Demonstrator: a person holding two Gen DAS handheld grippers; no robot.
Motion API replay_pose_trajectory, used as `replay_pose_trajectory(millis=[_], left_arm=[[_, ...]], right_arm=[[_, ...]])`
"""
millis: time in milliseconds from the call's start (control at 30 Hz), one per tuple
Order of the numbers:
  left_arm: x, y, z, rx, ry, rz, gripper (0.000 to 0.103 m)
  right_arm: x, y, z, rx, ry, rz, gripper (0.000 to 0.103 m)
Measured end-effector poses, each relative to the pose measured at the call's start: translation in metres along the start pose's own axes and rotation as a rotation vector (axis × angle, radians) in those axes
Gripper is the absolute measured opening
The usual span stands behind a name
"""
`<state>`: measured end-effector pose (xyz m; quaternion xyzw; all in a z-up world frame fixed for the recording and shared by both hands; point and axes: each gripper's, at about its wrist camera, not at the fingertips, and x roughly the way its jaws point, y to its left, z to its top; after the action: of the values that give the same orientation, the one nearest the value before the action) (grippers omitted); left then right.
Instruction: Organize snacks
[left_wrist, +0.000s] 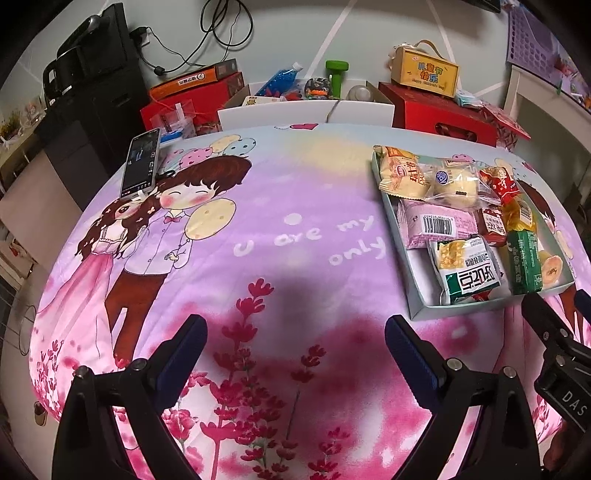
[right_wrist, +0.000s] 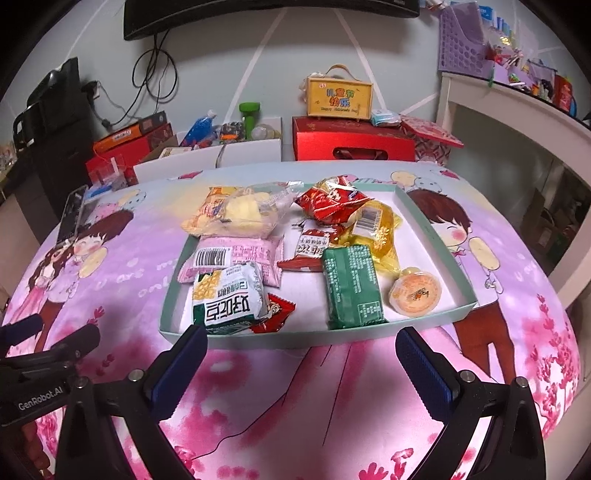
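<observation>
A shallow pale-green tray (right_wrist: 432, 229) (left_wrist: 421, 295) sits on the cartoon-print cloth and holds several snack packs. Among them are a white-and-green corn pack (right_wrist: 229, 299) (left_wrist: 465, 269), a pink barcoded pack (right_wrist: 232, 258) (left_wrist: 439, 223), a green bar (right_wrist: 352, 288) (left_wrist: 524, 264), an orange jelly cup (right_wrist: 415, 293), red packs (right_wrist: 328, 201) and clear yellow bread bags (right_wrist: 240, 212) (left_wrist: 439, 182). My right gripper (right_wrist: 301, 360) stands open just in front of the tray's near rim, empty. My left gripper (left_wrist: 295, 345) hangs open over bare cloth left of the tray, empty.
A phone (left_wrist: 142, 162) stands propped at the cloth's far left. Behind the table are red gift boxes (right_wrist: 351, 142), a yellow handled box (right_wrist: 340, 98), a white carton of bottles and toys (left_wrist: 306, 107), and a white shelf (right_wrist: 517, 107) at right.
</observation>
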<state>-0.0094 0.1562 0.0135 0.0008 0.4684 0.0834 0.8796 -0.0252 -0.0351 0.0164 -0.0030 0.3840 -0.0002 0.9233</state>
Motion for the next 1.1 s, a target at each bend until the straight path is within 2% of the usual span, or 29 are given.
replay_pose_trajectory(millis=[67,267,1100], left_arm=[[0.000,0.000,0.000,-0.002,0.003,0.000,0.097],[0.002,-0.002,0.000,0.006,0.008,0.008,0.097],[0.005,-0.002,0.000,0.012,0.023,0.025,0.097]], right_arm=[[-0.004,-0.002,0.001,0.012,-0.019,0.017,0.103],[0.005,-0.004,0.000,0.017,0.029,-0.019,0.103],[0.007,-0.002,-0.002,0.002,0.047,-0.018,0.103]])
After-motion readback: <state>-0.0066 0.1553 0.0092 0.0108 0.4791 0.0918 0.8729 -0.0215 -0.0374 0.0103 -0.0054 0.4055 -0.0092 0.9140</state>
